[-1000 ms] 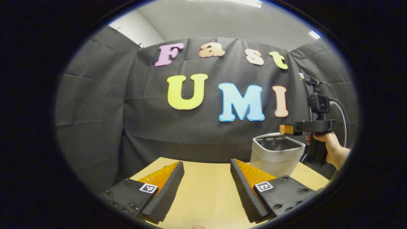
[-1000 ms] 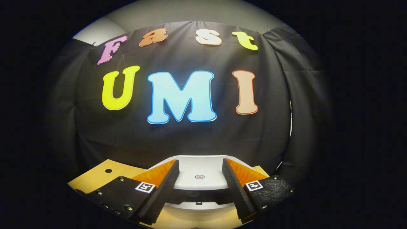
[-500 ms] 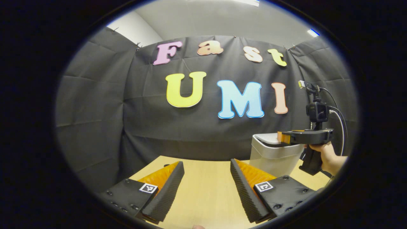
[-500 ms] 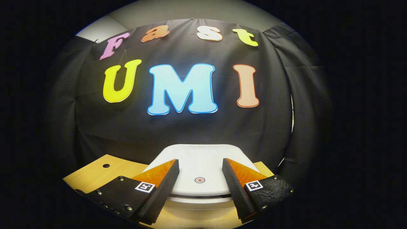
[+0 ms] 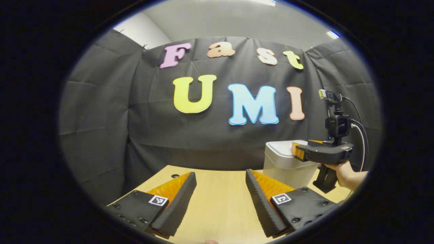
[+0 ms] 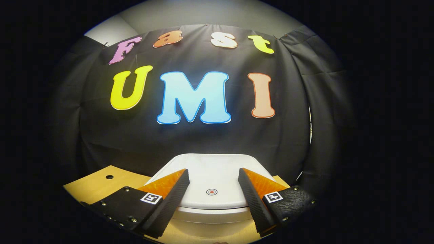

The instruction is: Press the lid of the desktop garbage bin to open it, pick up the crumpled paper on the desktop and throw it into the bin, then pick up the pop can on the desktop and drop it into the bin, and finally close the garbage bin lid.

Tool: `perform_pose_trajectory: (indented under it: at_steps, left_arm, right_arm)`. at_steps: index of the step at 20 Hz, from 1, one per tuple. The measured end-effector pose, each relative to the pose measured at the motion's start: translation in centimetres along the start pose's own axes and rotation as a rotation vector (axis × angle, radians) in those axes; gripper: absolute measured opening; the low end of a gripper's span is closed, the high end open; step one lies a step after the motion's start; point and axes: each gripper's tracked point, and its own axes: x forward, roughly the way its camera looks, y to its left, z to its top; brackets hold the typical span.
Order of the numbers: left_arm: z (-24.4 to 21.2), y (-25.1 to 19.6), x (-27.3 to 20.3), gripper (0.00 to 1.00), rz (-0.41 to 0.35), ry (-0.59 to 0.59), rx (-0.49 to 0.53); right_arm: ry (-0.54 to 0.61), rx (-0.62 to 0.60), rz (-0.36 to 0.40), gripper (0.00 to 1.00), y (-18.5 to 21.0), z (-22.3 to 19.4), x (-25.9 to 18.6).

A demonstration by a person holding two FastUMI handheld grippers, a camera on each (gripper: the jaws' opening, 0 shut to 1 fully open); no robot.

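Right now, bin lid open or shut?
Shut. In the right gripper view the lid lies flat on the bin body, no opening showing; the right gripper sits over it, fingers apart.

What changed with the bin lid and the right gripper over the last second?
The bin went from open to closed: its lid swung down flat as the right gripper lowered onto it. That gripper's jaws stayed open, gripping nothing. The left gripper stayed open above the table, barely shifting.

Light wooden desktop [image 5: 217, 203] under closed white bin [image 5: 288, 166].
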Motion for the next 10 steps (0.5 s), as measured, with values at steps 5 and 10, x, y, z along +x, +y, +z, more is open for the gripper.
perform_pose_trajectory:
  at_steps: [5,10]
  left_arm:
    - [0.01,0.11,0.39,1.00,0.007,-0.002,-0.003]
    - [-0.34,0.42,0.65,1.00,0.018,0.006,0.001]
  right_arm:
    - [-0.013,-0.017,0.005,0.95,0.01,-0.36,-0.11]
    - [-0.070,0.006,0.010,0.96,-0.01,-0.61,-0.23]
